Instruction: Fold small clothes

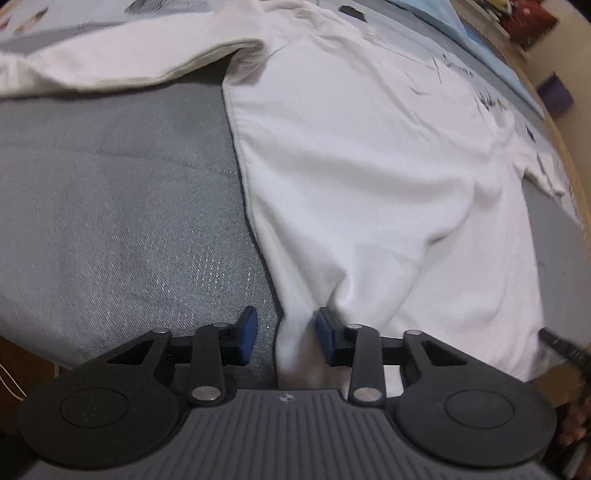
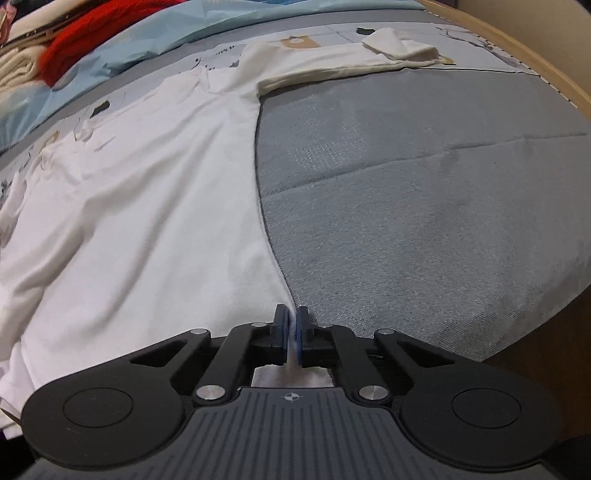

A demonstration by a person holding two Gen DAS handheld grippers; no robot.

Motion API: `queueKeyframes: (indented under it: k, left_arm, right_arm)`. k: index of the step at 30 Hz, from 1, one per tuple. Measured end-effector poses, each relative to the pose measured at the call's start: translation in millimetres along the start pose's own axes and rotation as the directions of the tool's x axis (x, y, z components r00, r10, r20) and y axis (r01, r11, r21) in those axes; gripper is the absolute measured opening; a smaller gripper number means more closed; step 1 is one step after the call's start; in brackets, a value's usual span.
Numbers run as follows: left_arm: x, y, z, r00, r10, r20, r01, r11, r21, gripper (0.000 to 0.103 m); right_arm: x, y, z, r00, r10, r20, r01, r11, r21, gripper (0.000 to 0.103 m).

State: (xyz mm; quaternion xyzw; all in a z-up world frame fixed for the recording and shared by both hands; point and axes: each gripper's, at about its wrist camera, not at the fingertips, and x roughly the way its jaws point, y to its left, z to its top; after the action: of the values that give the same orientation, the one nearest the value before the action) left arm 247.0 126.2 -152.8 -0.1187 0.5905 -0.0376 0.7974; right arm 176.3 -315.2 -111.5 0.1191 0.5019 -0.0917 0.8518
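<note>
Fingers of the right gripper (image 2: 293, 336) clamped together on one near hem corner of a white shirt (image 2: 147, 203), a thin strip of cloth showing between the blue pads (image 2: 282, 332). Fingers of the left gripper (image 1: 287, 334) apart around the other hem corner, a bunched fold of the same cloth standing between them, one pad against it, the other clear of it with grey showing in the gap. Both grippers angled steeply down at the near edge of the bed.

Shirt spread flat and running away from both grippers, shallow wrinkles across its body, a ridge of cloth rising from the left gripper's fold. Left sleeve (image 1: 129, 62) stretched out sideways at the far end; right sleeve (image 2: 332, 62) stretched the opposite way, its cuff doubled back on itself.

Underneath, a grey woven bed cover (image 2: 424, 184) with a long crease across it. Beyond the collar, a pale printed cloth, then a light blue sheet (image 2: 147, 33) and a heap of red fabric (image 2: 92, 33) at the far corner. Wooden bed frame (image 2: 535, 55) curving along the far side
</note>
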Motion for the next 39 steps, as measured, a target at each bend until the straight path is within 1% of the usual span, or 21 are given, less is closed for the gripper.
queueKeyframes:
  k: [1,2,6,11,12,13,14,16,18,20,22,24,27,29,30,31,32,33,36,38,39]
  left_arm:
    - [0,0,-1,1.0,0.01,0.002,-0.01,1.0,0.005,0.003]
    - [-3,6,-2,1.0,0.011,0.004,-0.011,1.0,-0.013,0.002]
    - [-24,18,-6,0.989,0.116,0.088,-0.114,0.993,-0.025,0.002]
    - [-29,15,-12,0.994,0.075,0.076,-0.074,0.997,-0.019,0.003]
    - [-29,14,-14,0.996,0.054,0.064,-0.053,0.998,-0.024,0.005]
    - [-29,14,-15,0.998,0.038,0.051,-0.037,0.999,-0.028,0.012]
    - [-27,12,-16,0.999,0.031,0.042,-0.03,0.999,-0.024,0.013]
    - [-19,9,-17,0.998,0.07,0.006,-0.07,0.997,0.012,0.013]
    - [-11,7,-18,0.994,0.108,-0.022,-0.107,0.993,0.042,0.008]
    - [-14,6,-18,0.991,0.135,-0.014,-0.134,0.989,0.054,0.0]
    - [-19,5,-19,0.988,0.155,0.012,-0.155,0.987,0.051,0.0]
    - [-28,3,-19,0.989,0.128,0.068,-0.131,0.99,0.052,0.001]
    - [-37,0,-16,0.99,0.083,0.116,-0.09,0.994,0.057,0.002]
    - [-30,-2,-17,0.996,0.054,0.077,-0.058,0.996,0.06,0.006]
    - [-24,-5,-19,0.997,0.059,0.041,-0.062,0.995,0.075,0.008]
    - [-15,-9,-21,0.996,0.094,-0.003,-0.094,0.99,0.108,0.012]
    - [-10,-14,-23,0.991,0.132,-0.02,-0.128,0.982,0.138,0.012]
    - [-9,-18,-23,0.988,0.154,-0.008,-0.15,0.976,0.16,0.013]
    - [-22,-19,-21,0.991,0.121,0.052,-0.127,0.983,0.134,0.014]
    - [-22,-17,-23,0.994,0.103,0.045,-0.108,0.988,0.114,0.014]
    - [-19,-16,-24,0.993,0.12,0.02,-0.121,0.985,0.119,0.014]
  right_arm:
    - [-1,-1,-1,1.0,-0.004,0.005,0.004,1.0,0.001,0.003]
    - [-3,-2,-1,1.0,-0.012,0.011,0.012,1.0,0.002,0.003]
    - [-10,-7,0,0.997,-0.063,0.034,0.061,0.998,0.031,0.002]
    - [-12,-5,4,0.994,-0.112,0.001,0.112,0.993,0.023,0.002]
    - [-13,-4,4,0.992,-0.126,0.002,0.126,0.992,0.019,0.002]
    - [-14,-3,4,0.99,-0.139,0.003,0.139,0.99,0.018,0.003]
    - [-14,-4,4,0.993,-0.12,-0.002,0.12,0.992,0.026,0.005]
    - [-15,-6,3,0.997,-0.079,-0.008,0.079,0.996,0.034,0.005]
    - [-13,-4,2,0.997,-0.08,-0.022,0.08,0.997,0.004,0.003]
    - [-12,-2,2,0.994,-0.103,-0.031,0.102,0.994,-0.029,0.001]
    - [-13,-1,2,0.993,-0.118,-0.026,0.117,0.993,-0.032,0.001]
    - [-15,-2,3,0.991,-0.129,-0.024,0.128,0.992,-0.021,0.001]
    - [-22,-2,1,0.989,-0.144,0.023,0.144,0.99,-0.006,0.003]
    - [-34,1,3,0.988,-0.116,0.103,0.118,0.993,-0.013,0.003]
    - [-37,2,4,0.987,-0.099,0.126,0.104,0.994,-0.029,0.003]
    - [-39,5,3,0.987,-0.081,0.136,0.089,0.995,-0.054,0.003]
    - [-37,8,2,0.99,-0.067,0.122,0.077,0.994,-0.079,0.003]
    - [-32,11,0,0.995,-0.055,0.082,0.063,0.993,-0.102,0.004]
    - [-19,16,-5,0.996,-0.081,-0.031,0.075,0.984,-0.161,0.004]
    - [-22,19,-5,0.996,-0.084,-0.026,0.078,0.98,-0.184,0.004]
    - [-26,21,-4,0.997,-0.08,-0.011,0.077,0.979,-0.188,0.004]
